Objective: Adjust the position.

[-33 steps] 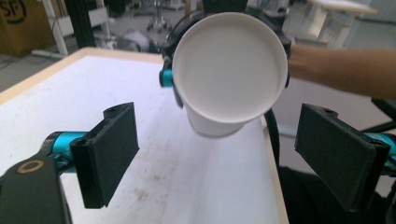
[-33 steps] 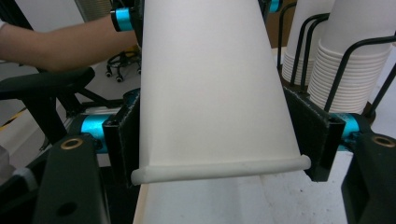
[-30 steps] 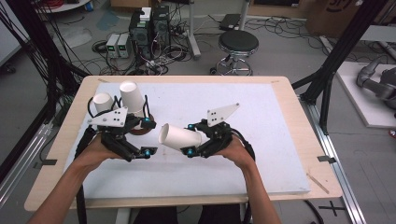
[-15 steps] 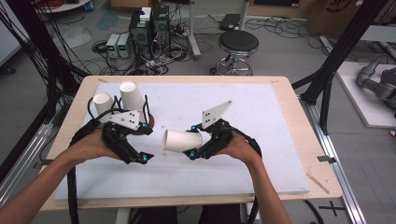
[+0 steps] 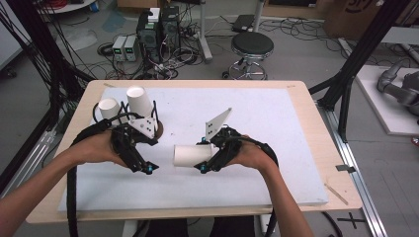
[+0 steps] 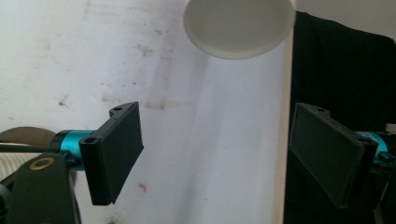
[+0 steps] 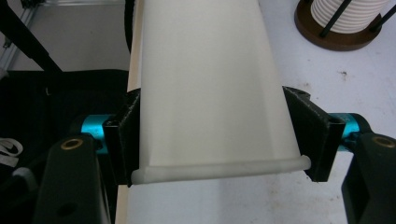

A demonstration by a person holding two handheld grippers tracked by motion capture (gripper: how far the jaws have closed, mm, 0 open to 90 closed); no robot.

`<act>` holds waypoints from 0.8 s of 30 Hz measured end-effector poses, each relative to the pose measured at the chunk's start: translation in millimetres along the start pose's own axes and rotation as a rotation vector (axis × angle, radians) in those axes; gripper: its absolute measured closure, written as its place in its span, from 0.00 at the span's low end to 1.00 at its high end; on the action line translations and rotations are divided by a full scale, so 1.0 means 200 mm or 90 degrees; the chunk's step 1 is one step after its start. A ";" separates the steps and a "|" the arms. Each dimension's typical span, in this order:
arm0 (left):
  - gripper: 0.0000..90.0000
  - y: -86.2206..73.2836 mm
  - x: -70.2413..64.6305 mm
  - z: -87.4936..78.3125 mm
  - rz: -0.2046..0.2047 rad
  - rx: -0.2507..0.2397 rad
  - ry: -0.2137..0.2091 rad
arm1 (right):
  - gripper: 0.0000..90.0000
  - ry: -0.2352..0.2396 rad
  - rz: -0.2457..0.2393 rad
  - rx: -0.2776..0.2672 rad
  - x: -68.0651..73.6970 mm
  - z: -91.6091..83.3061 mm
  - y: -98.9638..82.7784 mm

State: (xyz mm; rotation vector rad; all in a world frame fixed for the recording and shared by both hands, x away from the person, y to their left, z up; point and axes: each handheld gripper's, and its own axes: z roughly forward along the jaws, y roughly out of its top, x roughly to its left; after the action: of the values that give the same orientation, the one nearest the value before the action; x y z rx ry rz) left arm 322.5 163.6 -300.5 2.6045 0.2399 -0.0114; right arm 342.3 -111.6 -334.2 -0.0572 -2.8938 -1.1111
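Note:
A white paper cup [image 5: 189, 155] lies level above the white board, and my right gripper [image 5: 205, 158] is shut on it near its rolled rim. In the right gripper view the cup [image 7: 210, 84] runs away from the camera, with both pads of the right gripper [image 7: 215, 137] pressed on its sides. My left gripper [image 5: 143, 165] hovers just left of the cup's closed end. Its jaws have just been closing, and nothing is between them. The left gripper view has the left gripper [image 6: 224, 147] open below the cup's round end [image 6: 239, 23].
Two upturned white cups [image 5: 108, 106] [image 5: 140, 101] stand at the back left of the white board [image 5: 276, 123]. Beside them, a brown round base [image 7: 345, 25] carries a stack of cups. The near table edge [image 6: 286, 140] runs close under the left gripper.
My left gripper has drawn back a little to the left and upward, away from the cup, and its jaws have narrowed. The right gripper and its cup have hardly moved.

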 end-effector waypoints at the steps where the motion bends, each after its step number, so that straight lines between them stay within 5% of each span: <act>1: 0.19 0.00 0.00 0.01 0.001 0.013 -0.003 | 0.33 -0.001 -0.001 0.008 0.00 0.00 0.00; 13: 0.20 0.05 0.01 0.09 0.000 0.107 -0.031 | 0.33 -0.010 -0.027 0.114 0.02 0.03 0.07; 24: 0.22 0.12 0.00 0.15 0.005 0.155 -0.049 | 0.33 -0.007 -0.048 0.179 0.04 0.08 0.14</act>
State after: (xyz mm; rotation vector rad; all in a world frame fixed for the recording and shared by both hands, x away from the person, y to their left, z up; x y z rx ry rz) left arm 328.5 127.8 -313.8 2.8392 0.2122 -0.1473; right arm 335.6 -79.0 -327.3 0.0565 -3.0519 -0.7034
